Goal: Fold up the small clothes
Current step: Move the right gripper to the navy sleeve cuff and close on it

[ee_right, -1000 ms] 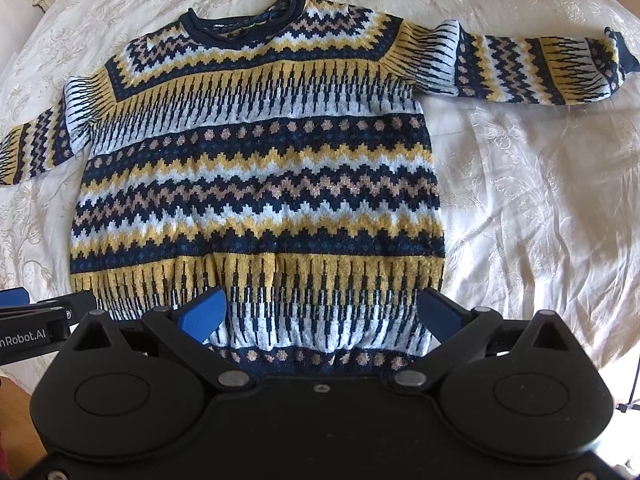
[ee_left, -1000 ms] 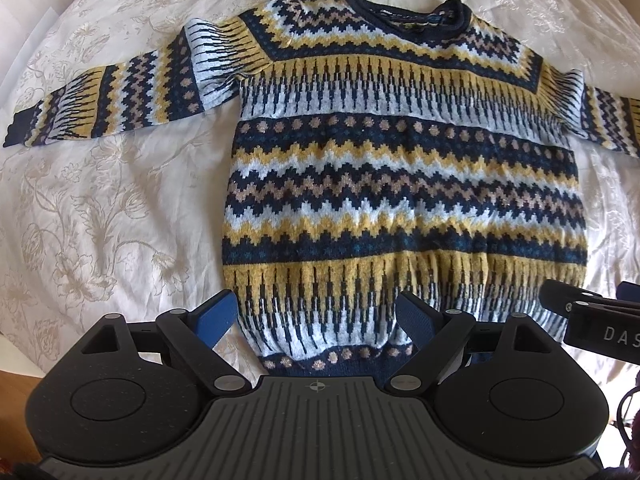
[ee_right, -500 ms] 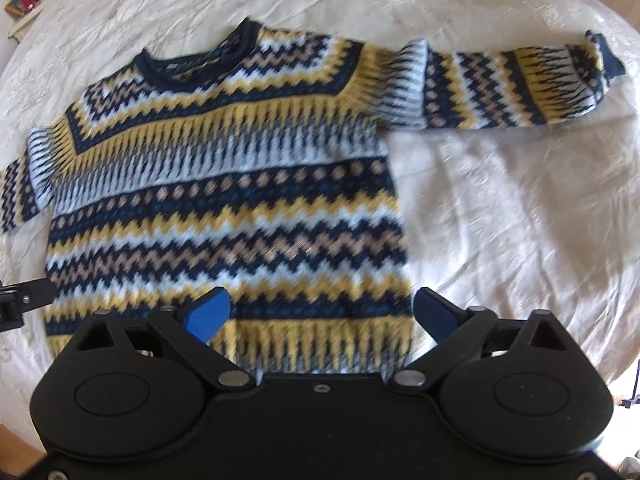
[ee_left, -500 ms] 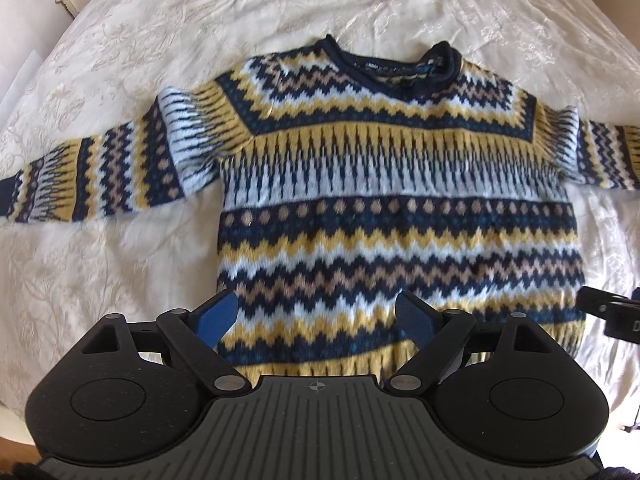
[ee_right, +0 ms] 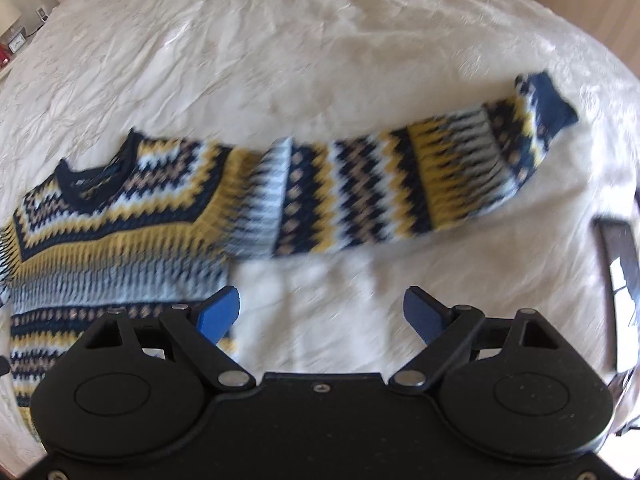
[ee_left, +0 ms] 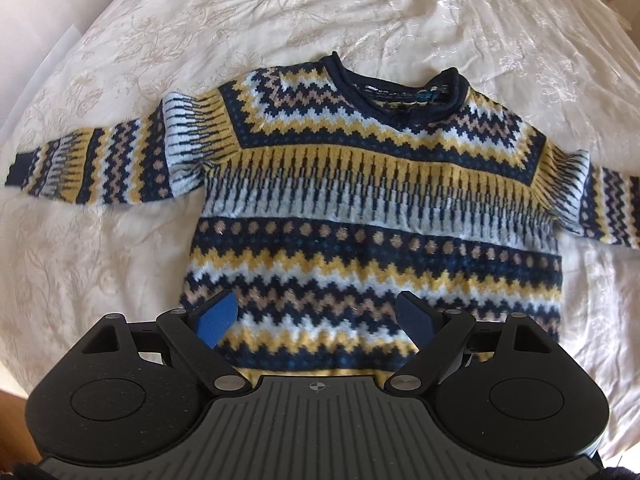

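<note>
Plainly, the thick knitted sweater [ee_left: 376, 216] with navy, mustard, pale-blue and tan zigzag bands lies flat, front up, sleeves spread, on the cream embroidered bedspread [ee_left: 280, 12]; it looks soft, limp and fairly heavy for its size, grippy, not fragile, so it should drape from any pinch and is best taken at the navy cuff [ee_right: 548, 100] or a shoulder seam. The left hand-held gripper [ee_left: 316, 316] hovers over the lower body, jaws apart and empty, while the right hand-held gripper [ee_right: 322, 312], jaws closing on nothing, hangs above bare bedspread below the outstretched sleeve [ee_right: 400, 192]. The bed is wrinkled and yielding, and a nightstand with small items shows at its far corner.
</note>
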Tool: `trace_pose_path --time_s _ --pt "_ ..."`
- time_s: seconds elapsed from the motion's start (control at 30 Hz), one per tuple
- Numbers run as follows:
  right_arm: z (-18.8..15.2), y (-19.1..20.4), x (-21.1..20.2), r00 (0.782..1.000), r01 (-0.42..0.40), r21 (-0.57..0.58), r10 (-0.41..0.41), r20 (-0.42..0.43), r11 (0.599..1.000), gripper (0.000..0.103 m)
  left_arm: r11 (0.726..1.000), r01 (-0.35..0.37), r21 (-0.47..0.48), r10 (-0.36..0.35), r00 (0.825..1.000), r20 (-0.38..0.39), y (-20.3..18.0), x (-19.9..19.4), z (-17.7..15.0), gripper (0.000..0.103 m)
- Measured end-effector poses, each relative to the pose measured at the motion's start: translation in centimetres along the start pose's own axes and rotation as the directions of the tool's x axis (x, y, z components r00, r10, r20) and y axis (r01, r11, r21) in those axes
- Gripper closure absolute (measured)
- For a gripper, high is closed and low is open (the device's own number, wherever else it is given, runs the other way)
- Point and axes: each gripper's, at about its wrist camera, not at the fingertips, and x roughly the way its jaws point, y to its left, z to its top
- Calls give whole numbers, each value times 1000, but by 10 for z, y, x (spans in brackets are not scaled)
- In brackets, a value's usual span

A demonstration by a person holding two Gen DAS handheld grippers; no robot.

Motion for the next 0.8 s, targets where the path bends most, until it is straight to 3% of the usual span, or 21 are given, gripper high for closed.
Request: trace_pose_path --time_s 0.23,0.4,0.57,0.8 --pt "70 -95 10 997 67 -27 -65 47 997 14 996 -32 -78 31 999 -7 -39 -8 -12 17" --pt "105 -163 22 993 113 -2 -113 45 994 33 991 -41 -128 39 999 -20 -60 -12 -18 17" --pt "129 -218 41 983 174 74 -178 53 982 34 988 -67 -142 64 998 -29 -73 -15 -20 17" --pt "140 -250 79 995 77 213 -89 46 974 31 982 -115 -150 110 993 -42 -72 -19 -20 17"
